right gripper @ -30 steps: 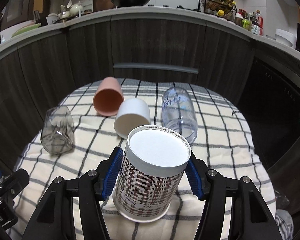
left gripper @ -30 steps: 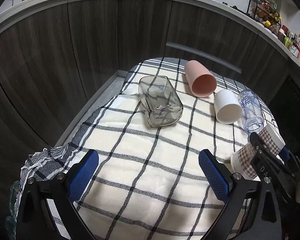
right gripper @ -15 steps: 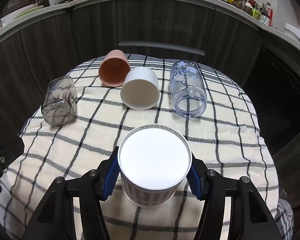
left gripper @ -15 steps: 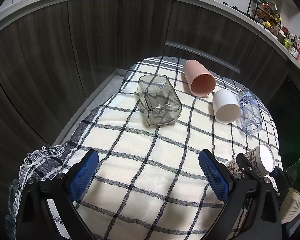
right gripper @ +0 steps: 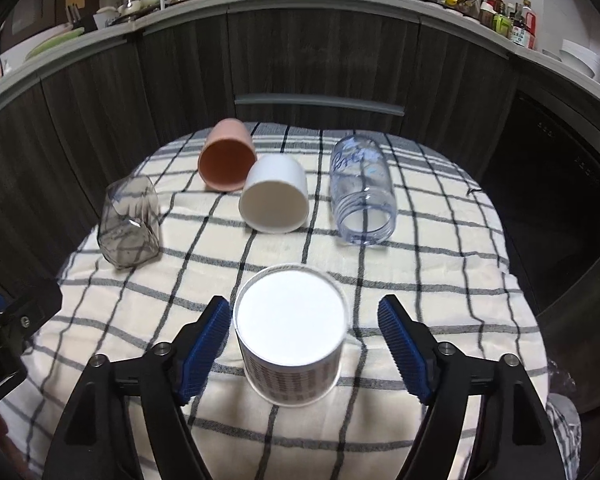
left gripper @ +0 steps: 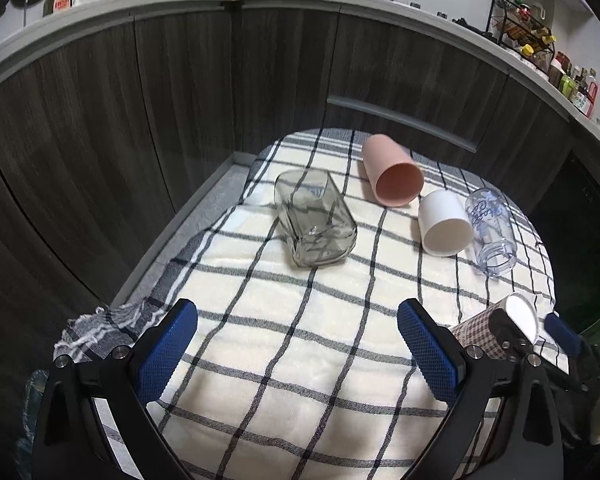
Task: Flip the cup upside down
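In the right wrist view, going from the left edge, we see a smoky square-sided glass tumbler [right gripper: 129, 227] on its side, then a pink plastic cup [right gripper: 227, 160], a white plastic cup [right gripper: 275, 197] and a clear plastic jar with blue lettering [right gripper: 363, 189], all four lying down on the checked cloth [right gripper: 440, 264] that covers the tabletop. At lower centre stands the houndstooth-patterned paper cup [right gripper: 291, 336], white base up and rim on the cloth, so we judge its flip done. Our right gripper [right gripper: 304, 350] has its jaws spread, both pads clear of the cup wall and holding nothing. In the left wrist view our left gripper [left gripper: 298, 354] hangs at the bottom with jaws wide apart and empty. If the task covers every cup, the four lying ones remain.
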`<state>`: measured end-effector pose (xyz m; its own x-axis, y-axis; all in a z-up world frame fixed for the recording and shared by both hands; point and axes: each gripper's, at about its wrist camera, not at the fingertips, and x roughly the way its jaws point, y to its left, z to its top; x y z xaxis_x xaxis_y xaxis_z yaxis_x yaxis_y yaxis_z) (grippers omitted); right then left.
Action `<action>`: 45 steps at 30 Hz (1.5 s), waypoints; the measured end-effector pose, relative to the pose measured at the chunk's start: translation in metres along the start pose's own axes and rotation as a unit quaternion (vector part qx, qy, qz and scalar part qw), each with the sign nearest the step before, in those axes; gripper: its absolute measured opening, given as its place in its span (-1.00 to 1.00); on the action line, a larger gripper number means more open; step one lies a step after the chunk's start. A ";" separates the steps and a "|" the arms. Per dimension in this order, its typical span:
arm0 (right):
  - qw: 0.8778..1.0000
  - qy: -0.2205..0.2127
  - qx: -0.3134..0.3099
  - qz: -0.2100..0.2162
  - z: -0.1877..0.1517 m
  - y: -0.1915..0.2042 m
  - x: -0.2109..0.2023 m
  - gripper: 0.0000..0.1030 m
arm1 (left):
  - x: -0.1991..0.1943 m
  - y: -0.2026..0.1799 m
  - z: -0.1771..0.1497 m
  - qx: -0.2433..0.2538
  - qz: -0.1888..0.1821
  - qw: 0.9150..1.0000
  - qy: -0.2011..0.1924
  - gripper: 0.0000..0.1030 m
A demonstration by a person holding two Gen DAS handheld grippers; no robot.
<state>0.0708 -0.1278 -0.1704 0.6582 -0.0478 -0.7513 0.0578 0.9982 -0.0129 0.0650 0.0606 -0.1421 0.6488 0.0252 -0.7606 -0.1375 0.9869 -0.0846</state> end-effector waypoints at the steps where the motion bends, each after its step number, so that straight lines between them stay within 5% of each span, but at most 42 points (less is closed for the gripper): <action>1: 1.000 -0.003 0.001 0.000 0.002 -0.002 -0.005 0.61 | -0.005 -0.002 0.001 0.004 -0.001 1.000 -0.006 0.98; 21: 0.996 -0.082 0.040 -0.002 0.017 -0.035 -0.103 0.80 | -0.081 -0.034 0.013 0.084 -0.022 0.993 -0.074 0.98; 45: 0.993 -0.112 0.034 -0.009 0.013 -0.039 -0.141 0.81 | -0.107 -0.042 0.009 0.104 -0.033 0.989 -0.104 1.00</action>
<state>-0.0142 -0.1603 -0.0550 0.8068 -0.0806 -0.5853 0.1170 0.9928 0.0244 0.0082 0.0180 -0.0516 0.7942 -0.0299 -0.6070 0.0539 0.9983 0.0213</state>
